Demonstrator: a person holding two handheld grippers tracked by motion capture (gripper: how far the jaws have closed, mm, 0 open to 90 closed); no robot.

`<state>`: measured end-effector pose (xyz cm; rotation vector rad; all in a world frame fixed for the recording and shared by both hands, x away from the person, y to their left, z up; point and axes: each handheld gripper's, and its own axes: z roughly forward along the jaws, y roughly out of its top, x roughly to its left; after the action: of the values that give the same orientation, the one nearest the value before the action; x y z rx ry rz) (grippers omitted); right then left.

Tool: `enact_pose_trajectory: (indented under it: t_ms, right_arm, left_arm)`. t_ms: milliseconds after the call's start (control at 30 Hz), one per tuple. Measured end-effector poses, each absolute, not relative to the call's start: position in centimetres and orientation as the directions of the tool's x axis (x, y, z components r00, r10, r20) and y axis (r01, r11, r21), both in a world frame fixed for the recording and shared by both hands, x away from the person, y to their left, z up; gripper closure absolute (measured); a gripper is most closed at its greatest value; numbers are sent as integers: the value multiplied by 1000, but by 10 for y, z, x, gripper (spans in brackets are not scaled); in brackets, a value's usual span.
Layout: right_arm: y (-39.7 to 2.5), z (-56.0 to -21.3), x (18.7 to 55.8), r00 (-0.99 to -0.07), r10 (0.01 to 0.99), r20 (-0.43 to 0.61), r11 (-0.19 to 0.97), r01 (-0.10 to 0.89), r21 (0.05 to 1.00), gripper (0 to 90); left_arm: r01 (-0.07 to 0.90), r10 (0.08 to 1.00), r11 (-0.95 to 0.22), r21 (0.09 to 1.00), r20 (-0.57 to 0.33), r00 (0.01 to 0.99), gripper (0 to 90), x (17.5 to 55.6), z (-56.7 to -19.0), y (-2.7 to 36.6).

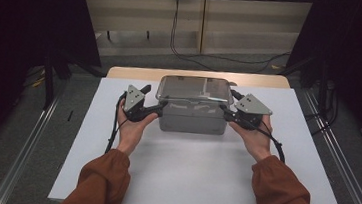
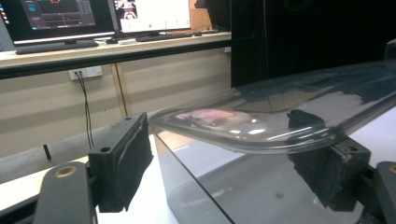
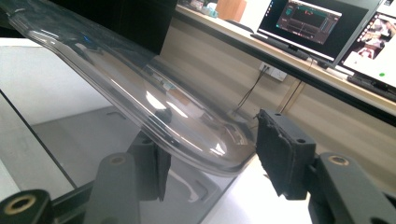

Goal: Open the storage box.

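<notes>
A clear plastic storage box (image 1: 192,117) is seen standing on the white worktop (image 1: 196,179), toward its far middle, with a transparent lid (image 1: 195,90) on top. The box is flanked by both grippers, one at each short end.

The left gripper (image 1: 157,111) is held at the box's left end, its jaws spread apart. In the left gripper view the lid's rounded rim (image 2: 261,135) is seen lying between the two foam-padded jaws; one pad (image 2: 133,163) is clear of the plastic on one side, the other pad (image 2: 322,163) sits under or right against the rim. Nothing is pinched yet, as far as can be judged.

The right gripper (image 1: 227,114) is mirrored at the right end, jaws also spread. In the right gripper view the lid corner (image 3: 201,140) is bracketed by the jaws, a gap visible beside the outer pad (image 3: 280,154); the inner jaw is partly hidden behind the plastic, so contact there cannot be told.

A symmetric two-ended hold is likely being set up so the lid, or the whole box, can be lifted level without tipping. The rim overhang is probably chosen because it gives the pads an edge to bite. Whether the lid is latched cannot be told.

Monitors (image 2: 93,14) on a desk are seen beyond the worktop.
</notes>
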<state>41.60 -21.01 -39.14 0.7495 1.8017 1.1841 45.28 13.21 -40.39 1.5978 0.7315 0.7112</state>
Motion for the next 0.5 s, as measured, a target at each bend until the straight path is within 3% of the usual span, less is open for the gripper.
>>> enact_pose_trajectory:
  t_ms: [167, 500]
  right_arm:
    - [-212, -390, 419, -469, 834, -291, 343, 28, 939, 517]
    - [-217, -387, 424, -458, 847, -270, 306, 5, 952, 479]
  left_arm:
    - [62, 782, -132, 989, 65, 620, 249, 456, -399, 131]
    - [46, 781, -118, 992, 64, 622, 302, 459, -394, 127]
